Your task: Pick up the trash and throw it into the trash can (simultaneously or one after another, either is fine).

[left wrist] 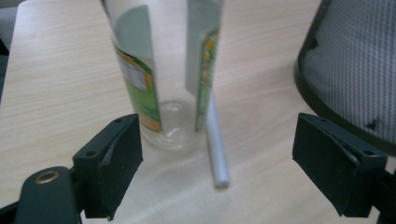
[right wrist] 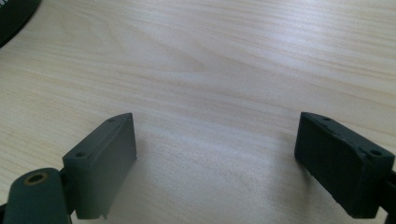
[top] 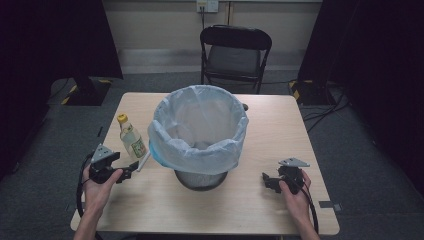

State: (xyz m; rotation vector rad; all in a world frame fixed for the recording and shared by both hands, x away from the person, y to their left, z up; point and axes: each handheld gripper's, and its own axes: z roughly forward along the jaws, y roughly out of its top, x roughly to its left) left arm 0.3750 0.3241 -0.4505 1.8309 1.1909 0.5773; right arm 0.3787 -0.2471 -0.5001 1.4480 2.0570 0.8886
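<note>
A clear plastic bottle (top: 132, 138) with a yellow cap and a green label stands upright on the table's left side. A white stick-like tube (top: 143, 161) lies on the wood beside its base. In the left gripper view the bottle (left wrist: 154, 79) and the tube (left wrist: 217, 149) are just ahead of the wide-apart jaws. My left gripper (top: 131, 170) is open, just short of the bottle. My right gripper (top: 266, 180) is open over bare wood at the right. A black mesh bin (top: 200, 177) lined with a pale blue bag (top: 200, 127) stands at the table's middle.
The wooden table (top: 280, 125) has bare surface right of the bin and along the front edge. A black folding chair (top: 235, 52) stands behind the table. The mesh bin's wall (left wrist: 359, 70) is close on the right in the left gripper view.
</note>
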